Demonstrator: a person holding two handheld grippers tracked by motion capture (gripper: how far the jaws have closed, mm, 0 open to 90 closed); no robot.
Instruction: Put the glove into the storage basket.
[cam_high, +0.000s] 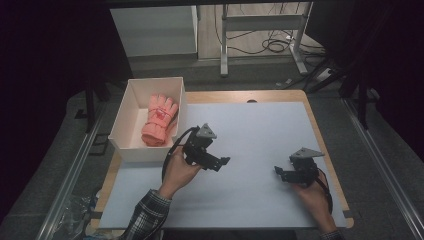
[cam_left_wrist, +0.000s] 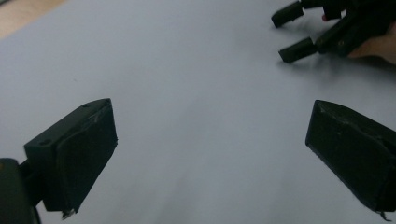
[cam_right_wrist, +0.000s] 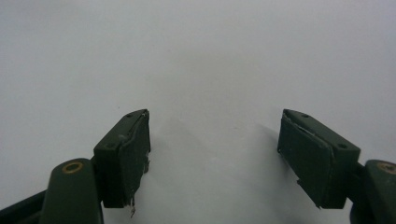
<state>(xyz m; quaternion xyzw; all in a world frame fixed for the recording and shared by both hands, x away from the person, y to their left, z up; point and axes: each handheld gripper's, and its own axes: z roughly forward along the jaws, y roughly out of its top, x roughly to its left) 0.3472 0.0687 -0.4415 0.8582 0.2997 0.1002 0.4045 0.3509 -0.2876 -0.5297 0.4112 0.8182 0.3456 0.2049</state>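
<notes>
A pale sheet (cam_high: 250, 135) lay under both my left tongs (cam_high: 222, 164) and my right tongs (cam_high: 279, 173), covering a wooden table (cam_high: 280, 94) whose edge showed beyond them. Well past the tongs, on the floor, stood a metal frame (cam_high: 260, 22) with dark cables (cam_high: 275, 45) beside it. A crumpled plastic bag (cam_high: 75, 207) lay low to the left of my left tongs.

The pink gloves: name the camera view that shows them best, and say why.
The high view. It looks down into the white box, where the pink gloves lie as a bundle, apart from both grippers. The left gripper view and the right gripper view look along open jaws at the bare white mat, so they tell nothing about the gloves.
</notes>
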